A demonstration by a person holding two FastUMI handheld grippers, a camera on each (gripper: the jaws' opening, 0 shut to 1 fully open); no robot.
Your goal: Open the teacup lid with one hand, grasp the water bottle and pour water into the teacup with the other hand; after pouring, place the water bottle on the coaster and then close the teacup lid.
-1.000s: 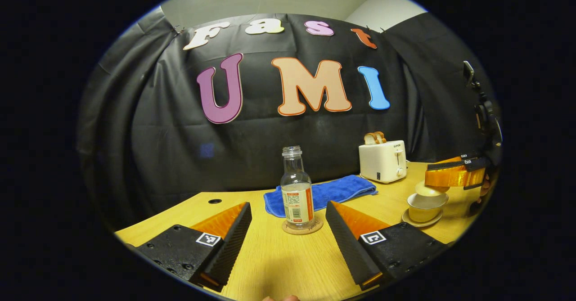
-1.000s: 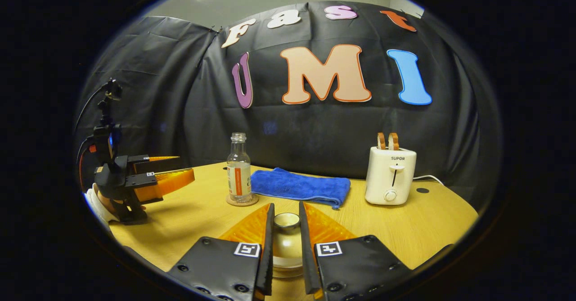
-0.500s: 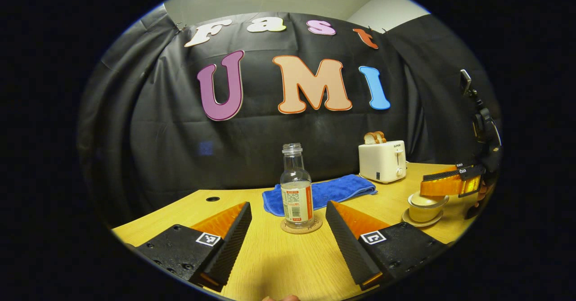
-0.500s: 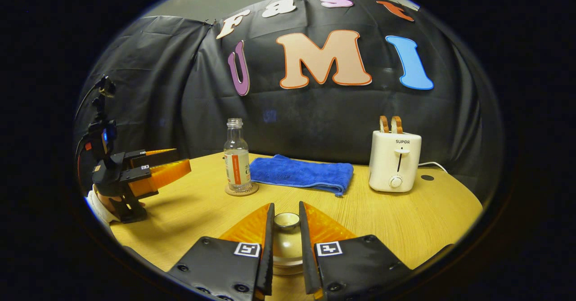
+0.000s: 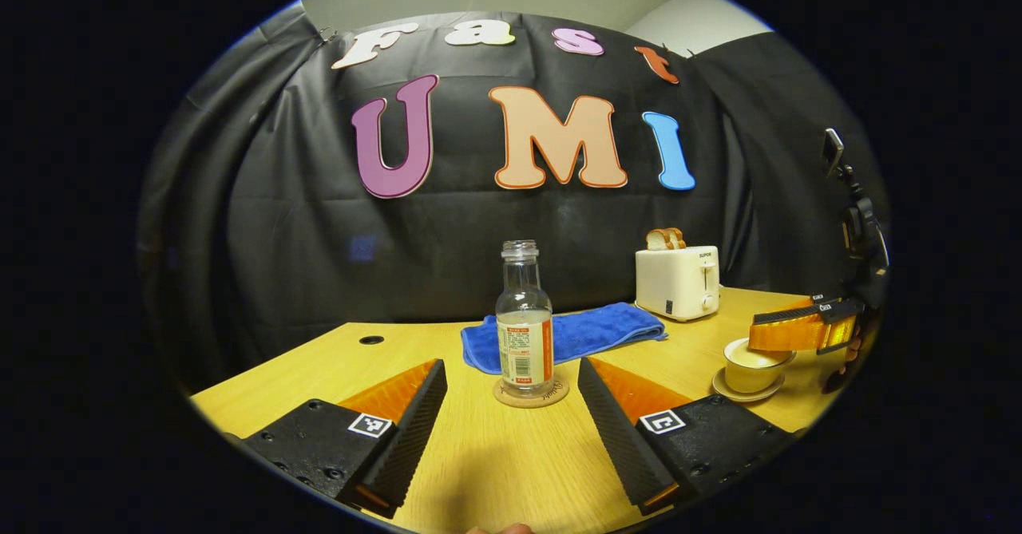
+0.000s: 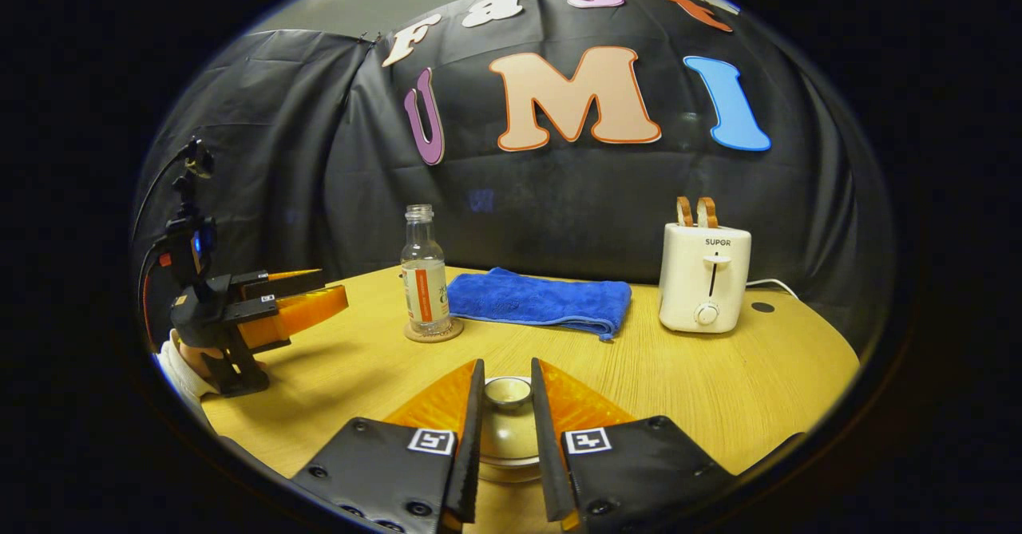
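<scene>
Pale wood table (image 6: 718,390) with everything laid out on it, so here's how it sits. The water bottle (image 5: 524,318) has no cap, stands upright on the round coaster (image 5: 530,396) and shows some water in the lower half. In the left gripper view it's straight ahead, lined up with the gap between the left gripper (image 5: 511,390) fingers, which are spread wide apart and not touching it, with bare table between them. Right behind the bottle is a folded blue towel (image 5: 591,333), and further right a white toaster (image 5: 677,282) with two slices of bread (image 5: 664,238) poking out the top. Off to the right in that view you can see the teacup (image 5: 750,365) on its saucer (image 5: 741,394), with the right gripper over it. In the right gripper view, the right gripper (image 6: 506,430) has both fingers pressed in on the teacup lid (image 6: 506,430), one on each side of the small knob (image 6: 508,391), and the lid looks seated on the cup. From here the bottle sits on its coaster to the upper left, the towel just beside it and the toaster well to the right, with the left gripper far left, a hand (image 6: 185,362) holding it low over the table.
</scene>
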